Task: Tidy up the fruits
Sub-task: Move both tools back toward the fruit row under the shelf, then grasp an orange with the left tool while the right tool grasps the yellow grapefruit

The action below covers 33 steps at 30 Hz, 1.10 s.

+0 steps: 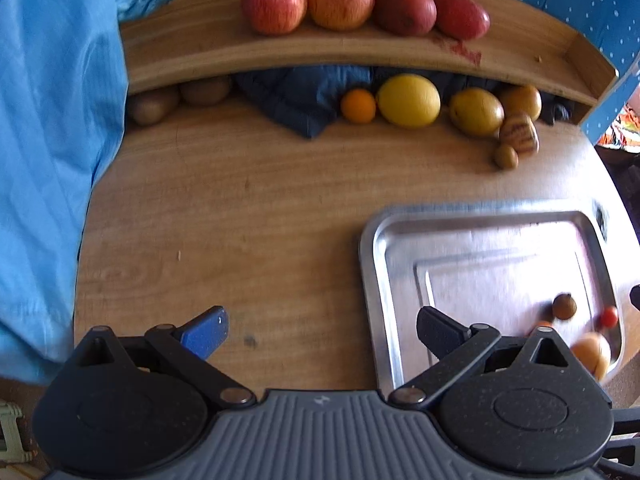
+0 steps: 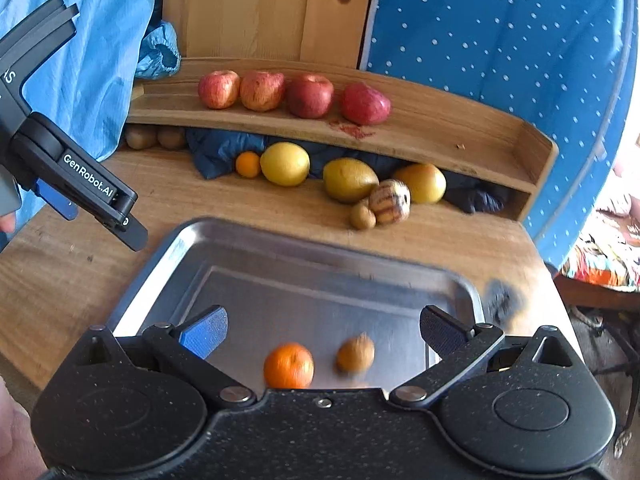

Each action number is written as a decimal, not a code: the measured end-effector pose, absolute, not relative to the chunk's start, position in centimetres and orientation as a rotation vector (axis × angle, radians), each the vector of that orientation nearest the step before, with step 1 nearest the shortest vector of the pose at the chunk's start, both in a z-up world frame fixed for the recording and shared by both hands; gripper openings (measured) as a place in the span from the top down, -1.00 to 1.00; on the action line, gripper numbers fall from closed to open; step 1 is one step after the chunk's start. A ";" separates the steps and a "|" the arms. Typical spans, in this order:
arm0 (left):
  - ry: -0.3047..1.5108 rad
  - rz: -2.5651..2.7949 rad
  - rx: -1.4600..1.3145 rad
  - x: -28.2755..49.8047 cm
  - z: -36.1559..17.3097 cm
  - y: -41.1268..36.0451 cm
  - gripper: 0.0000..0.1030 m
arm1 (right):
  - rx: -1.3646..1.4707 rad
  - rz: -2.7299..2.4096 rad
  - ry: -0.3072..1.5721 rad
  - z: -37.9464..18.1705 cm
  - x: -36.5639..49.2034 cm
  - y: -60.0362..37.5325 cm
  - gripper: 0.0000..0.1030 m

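on the left gripper (image 2: 100,216), spread empty, "genrobot.ai"; right gripper (image 2: 320,332) spread over tray (image 2: 248,248)

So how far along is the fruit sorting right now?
Looks partly done: four apples sit in a row on the wooden shelf. The metal tray holds an orange, a small brown fruit and, in the left view, a small red one. Nothing is in hand: the left gripper and right gripper are both open and empty. Still loose on the table: lemons, a small orange and kiwis.
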<state>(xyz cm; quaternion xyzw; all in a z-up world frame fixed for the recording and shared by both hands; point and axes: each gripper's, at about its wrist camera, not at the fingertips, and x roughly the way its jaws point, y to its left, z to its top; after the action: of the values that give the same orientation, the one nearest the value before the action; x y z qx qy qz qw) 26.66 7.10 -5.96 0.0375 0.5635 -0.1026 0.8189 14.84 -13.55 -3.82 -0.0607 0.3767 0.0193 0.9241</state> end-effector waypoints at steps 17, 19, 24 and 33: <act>1.148 -0.394 -0.055 37.6 -8.2 4.8 -0.99 | -0.200 0.067 0.822 -6.2 25.5 -11.5 -0.98; 1.129 -0.421 -0.051 38.7 -8.6 4.4 -0.99 | -0.240 0.078 0.821 -6.3 26.9 -11.0 -0.98; 1.071 -0.488 -0.016 40.4 -9.6 3.7 -0.97 | -0.360 0.117 0.811 -6.7 29.9 -10.0 -0.98; 1.051 -0.554 -0.053 41.6 -10.5 3.7 -0.51 | -0.461 0.163 0.786 -8.1 33.2 -10.0 -0.89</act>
<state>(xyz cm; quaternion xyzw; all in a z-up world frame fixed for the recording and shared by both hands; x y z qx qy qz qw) 41.61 3.68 -10.50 -0.0250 0.4950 -0.2609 0.8284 33.18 -10.01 -8.14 -0.2226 0.3791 0.0786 0.8948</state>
